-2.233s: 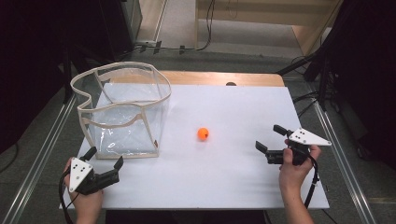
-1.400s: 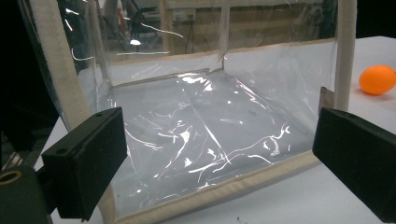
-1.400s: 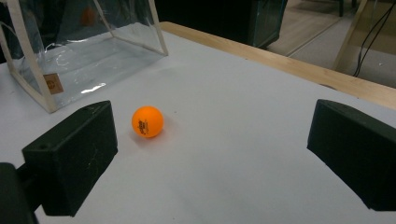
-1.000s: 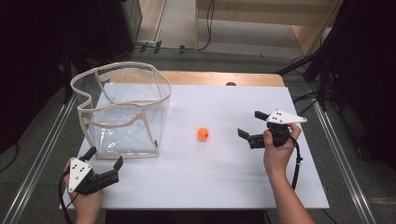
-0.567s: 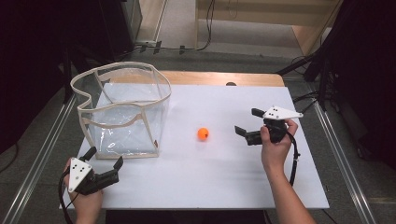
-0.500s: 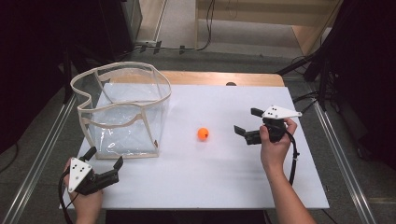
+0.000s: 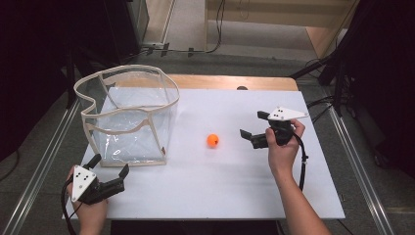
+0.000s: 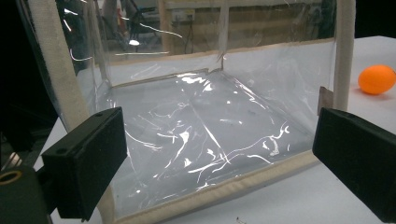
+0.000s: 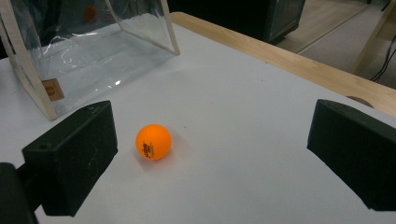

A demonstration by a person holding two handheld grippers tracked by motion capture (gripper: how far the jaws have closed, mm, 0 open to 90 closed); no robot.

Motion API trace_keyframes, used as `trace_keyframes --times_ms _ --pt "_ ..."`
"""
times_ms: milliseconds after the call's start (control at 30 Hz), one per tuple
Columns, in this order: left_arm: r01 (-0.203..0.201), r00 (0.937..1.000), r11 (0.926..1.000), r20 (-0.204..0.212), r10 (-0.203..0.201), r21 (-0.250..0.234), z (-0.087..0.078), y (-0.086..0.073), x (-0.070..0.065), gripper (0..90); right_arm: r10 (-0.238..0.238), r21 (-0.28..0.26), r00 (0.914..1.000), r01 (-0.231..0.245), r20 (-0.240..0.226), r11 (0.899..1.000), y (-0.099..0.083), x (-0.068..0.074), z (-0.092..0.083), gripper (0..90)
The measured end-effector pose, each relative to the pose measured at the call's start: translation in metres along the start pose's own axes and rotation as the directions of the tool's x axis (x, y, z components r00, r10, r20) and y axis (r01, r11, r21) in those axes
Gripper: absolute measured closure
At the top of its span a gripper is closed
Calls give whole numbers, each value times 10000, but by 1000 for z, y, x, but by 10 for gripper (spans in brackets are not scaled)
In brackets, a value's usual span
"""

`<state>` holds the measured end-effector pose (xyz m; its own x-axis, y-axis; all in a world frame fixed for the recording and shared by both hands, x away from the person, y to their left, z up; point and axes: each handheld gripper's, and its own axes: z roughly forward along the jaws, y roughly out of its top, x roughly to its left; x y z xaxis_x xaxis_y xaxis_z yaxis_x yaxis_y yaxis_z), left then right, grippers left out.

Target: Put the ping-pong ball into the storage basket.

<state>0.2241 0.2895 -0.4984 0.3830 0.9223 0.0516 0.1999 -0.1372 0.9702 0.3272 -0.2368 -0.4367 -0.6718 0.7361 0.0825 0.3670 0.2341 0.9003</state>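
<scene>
An orange ball [image 7: 212,140] lies on the white table [image 7: 220,191], right of a clear plastic bag with cream trim [image 7: 128,117]. My right gripper [image 7: 254,126] hovers open just right of the ball, jaws pointing at it; the ball [image 9: 153,141] sits ahead between the jaws, nearer the left one. At the table's near left corner my left gripper [image 7: 108,169] is open, facing the bag's front wall [image 8: 205,140]. The ball [image 8: 377,79] shows past the bag's right edge.
A wooden strip [image 7: 230,82] runs along the table's far edge. Metal rails [image 7: 39,166] flank both sides. A black cable [image 7: 302,161] hangs from the right gripper. Bare white surface lies in front of the ball.
My right gripper has travelled from the near right of the table forward and left, ending close beside the ball. The left gripper, bag and ball have stayed put.
</scene>
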Motion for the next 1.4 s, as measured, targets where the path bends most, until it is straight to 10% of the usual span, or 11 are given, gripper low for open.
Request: trace_keyframes --times_ms 1400 --pt "24 10000 10000 7 -24 -10 0 0 0 36 -415 784 9985 443 -371 9959 14 2 25 0"
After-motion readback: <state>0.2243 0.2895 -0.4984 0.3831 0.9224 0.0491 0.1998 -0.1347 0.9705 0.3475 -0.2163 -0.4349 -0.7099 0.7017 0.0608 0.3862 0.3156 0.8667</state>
